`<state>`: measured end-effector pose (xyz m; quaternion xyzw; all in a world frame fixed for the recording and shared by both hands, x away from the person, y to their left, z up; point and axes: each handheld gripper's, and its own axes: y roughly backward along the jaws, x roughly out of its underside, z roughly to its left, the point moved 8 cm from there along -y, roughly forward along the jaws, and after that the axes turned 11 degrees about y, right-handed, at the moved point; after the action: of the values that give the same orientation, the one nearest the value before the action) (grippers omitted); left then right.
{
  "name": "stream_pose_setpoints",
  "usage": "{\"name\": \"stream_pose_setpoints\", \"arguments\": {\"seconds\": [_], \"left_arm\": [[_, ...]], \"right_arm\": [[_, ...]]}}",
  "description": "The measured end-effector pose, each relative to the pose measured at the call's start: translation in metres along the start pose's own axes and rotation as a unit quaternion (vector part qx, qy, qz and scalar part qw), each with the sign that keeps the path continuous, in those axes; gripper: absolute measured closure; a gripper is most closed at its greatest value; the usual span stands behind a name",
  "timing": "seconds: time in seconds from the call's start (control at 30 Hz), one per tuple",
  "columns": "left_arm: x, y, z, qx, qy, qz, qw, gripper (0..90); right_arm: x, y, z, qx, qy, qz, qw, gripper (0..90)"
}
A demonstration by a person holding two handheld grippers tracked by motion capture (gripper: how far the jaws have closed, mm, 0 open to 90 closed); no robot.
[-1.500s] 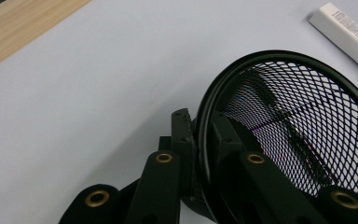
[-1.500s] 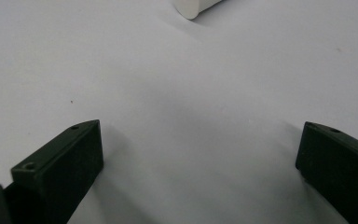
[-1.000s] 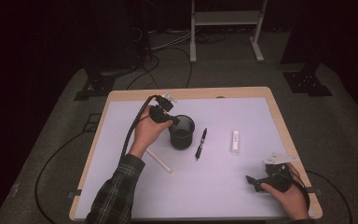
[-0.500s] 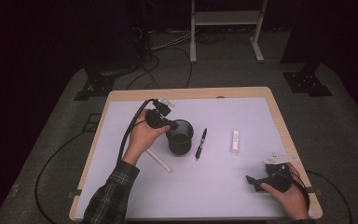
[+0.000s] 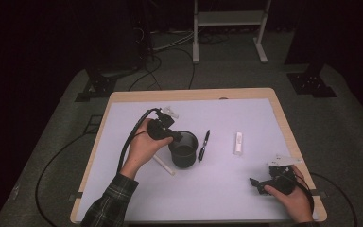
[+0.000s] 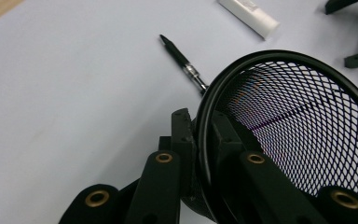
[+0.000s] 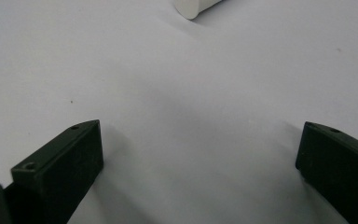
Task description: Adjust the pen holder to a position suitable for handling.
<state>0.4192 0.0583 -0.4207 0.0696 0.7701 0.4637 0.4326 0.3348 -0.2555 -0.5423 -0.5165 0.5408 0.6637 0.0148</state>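
Clamping the rim of the black mesh cup [image 5: 183,150], the left gripper [image 5: 170,135] has one jaw inside and one outside the wall; the left gripper view shows that grip close up, while the high view places the cup mid-table, between a white stick [image 5: 163,165] and a black pen [image 5: 203,145]. Right gripper [image 5: 260,184] rests near the table's right front corner, jaws wide apart on bare surface, white tube [image 5: 237,142] well beyond.

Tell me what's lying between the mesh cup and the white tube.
A black pen lies between the mesh cup and the white tube, seen in the high view.
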Motion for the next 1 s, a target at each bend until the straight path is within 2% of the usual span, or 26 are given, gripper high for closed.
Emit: {"name": "stream_pose_setpoints", "arguments": {"seconds": [1.0], "left_arm": [[0.039, -0.012, -0.04, 0.039, -0.015, 0.027, 0.9987, 82.5]], "right_arm": [[0.0, 0.0, 0.0, 0.0, 0.001, 0.0, 1.0, 0.0]]}}
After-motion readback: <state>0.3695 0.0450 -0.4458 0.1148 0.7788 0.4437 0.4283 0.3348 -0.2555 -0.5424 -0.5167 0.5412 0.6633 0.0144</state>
